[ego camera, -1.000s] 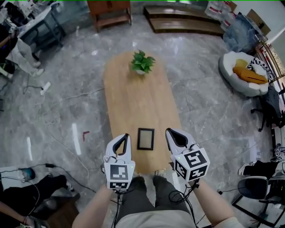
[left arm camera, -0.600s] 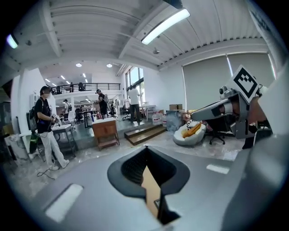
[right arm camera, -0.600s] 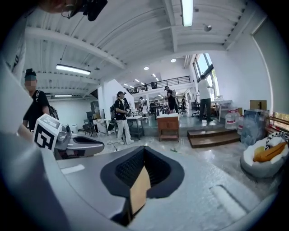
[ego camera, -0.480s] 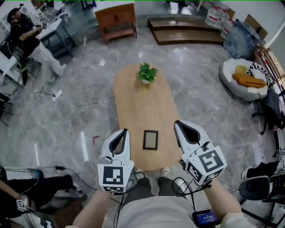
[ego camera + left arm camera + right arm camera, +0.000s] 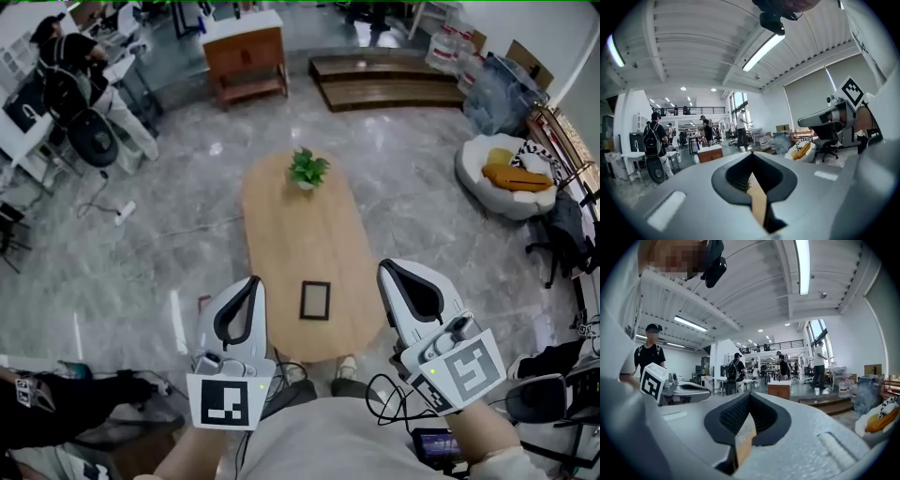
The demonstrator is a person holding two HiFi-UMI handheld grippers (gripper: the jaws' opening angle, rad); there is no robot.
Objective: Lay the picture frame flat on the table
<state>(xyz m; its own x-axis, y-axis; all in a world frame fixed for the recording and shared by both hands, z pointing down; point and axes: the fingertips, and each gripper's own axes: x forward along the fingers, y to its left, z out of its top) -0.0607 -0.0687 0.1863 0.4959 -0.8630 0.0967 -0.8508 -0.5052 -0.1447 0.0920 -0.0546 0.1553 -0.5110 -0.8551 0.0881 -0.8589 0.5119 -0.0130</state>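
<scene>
A small dark picture frame (image 5: pixel 314 300) lies flat on the oval wooden table (image 5: pixel 291 225), near its front end. Both grippers are held high above the floor and point level across the room, well clear of the frame. My left gripper (image 5: pixel 252 280) is to the frame's left and my right gripper (image 5: pixel 385 267) to its right. Each has its jaws shut with nothing between them. In the left gripper view my left gripper (image 5: pixel 752 155) shows a strip of table through the gap below its tips. The same is true of my right gripper (image 5: pixel 750 395) in the right gripper view.
A potted plant (image 5: pixel 307 169) stands at the table's far end. Beyond it are a wooden cabinet (image 5: pixel 246 52) and low wooden steps (image 5: pixel 384 67). A white beanbag (image 5: pixel 502 164) sits at the right, people and desks at the far left, cables (image 5: pixel 394 398) by my feet.
Both grippers have risen toward the camera and look larger. The table and frame have shrunk in view as the head moved up. The frame has stayed flat in place.
</scene>
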